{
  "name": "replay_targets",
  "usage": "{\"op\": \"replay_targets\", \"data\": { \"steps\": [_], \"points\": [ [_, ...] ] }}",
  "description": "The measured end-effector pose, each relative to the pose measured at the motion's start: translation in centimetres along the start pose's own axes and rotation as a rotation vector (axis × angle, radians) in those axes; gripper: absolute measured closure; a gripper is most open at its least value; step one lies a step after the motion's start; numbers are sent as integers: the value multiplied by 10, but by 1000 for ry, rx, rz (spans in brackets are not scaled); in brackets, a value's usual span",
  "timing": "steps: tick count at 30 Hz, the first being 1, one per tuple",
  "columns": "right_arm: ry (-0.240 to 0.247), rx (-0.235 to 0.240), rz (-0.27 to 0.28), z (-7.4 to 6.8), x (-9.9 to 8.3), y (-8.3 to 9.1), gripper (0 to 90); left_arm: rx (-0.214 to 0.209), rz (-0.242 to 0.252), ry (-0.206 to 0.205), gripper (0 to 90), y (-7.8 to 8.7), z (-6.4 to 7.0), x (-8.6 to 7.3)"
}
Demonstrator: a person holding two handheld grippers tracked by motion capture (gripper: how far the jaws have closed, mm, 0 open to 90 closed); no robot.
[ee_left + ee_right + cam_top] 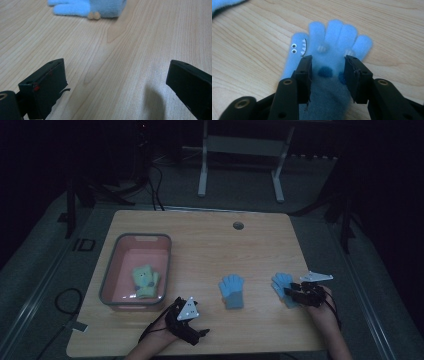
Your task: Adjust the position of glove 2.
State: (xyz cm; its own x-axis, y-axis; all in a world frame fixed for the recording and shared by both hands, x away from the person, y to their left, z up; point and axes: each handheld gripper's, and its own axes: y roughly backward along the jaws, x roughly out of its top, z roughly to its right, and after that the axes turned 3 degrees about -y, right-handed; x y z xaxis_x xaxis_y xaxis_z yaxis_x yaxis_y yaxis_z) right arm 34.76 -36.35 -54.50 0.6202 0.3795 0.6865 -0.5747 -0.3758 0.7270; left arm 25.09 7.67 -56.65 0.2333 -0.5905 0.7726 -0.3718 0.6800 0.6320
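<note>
I have the light wooden bench (200, 250) in dim light from the high view, and most of what matters sits along its near half. My right gripper (292, 292) is at about 4 o'clock on the bench, lying low over the right-hand fuzzy blue knitted glove with a grey cuff (281, 282); in the right gripper view (328, 67) its jaws are set at a middling gap on either side of that glove (332, 45), where the blue palm meets the grey cuff, with fabric between them, though I cannot tell whether the pads press it yet. That glove lies flat with its fingers pointing away from the jaws, and its thumb carries two small googly eyes and a row of white teeth. A second blue glove with a grey cuff (232, 290) lies flat near the 6 o'clock middle of the bench, clear of the first one. My left gripper (202, 334) rests near the front edge at about 7 o'clock; in the left gripper view (116, 82) its jaws stand wide apart over bare wood, with the second glove (87, 7) well ahead at 12 o'clock. At 9 o'clock sits a grey-rimmed pink plastic tub (109, 270) with a pale green fuzzy glove (145, 281) lying inside it.
</note>
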Motion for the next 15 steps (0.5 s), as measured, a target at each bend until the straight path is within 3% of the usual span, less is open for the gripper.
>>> {"op": "replay_targets", "data": {
  "steps": [4,8,10,15],
  "points": [
    [-2,-3,19,-1,-2,-1,634,-2,0,-2,32,0,0,0],
    [-14,-15,28,-5,-4,-1,799,-1,1,-3,33,0,0,0],
    [-8,-42,22,-10,-3,-1,826,0,-2,-4,33,0,0,0],
    [-69,-67,33,-17,3,3,850,2,-2,2,32,0,0,0]
  ]
}}
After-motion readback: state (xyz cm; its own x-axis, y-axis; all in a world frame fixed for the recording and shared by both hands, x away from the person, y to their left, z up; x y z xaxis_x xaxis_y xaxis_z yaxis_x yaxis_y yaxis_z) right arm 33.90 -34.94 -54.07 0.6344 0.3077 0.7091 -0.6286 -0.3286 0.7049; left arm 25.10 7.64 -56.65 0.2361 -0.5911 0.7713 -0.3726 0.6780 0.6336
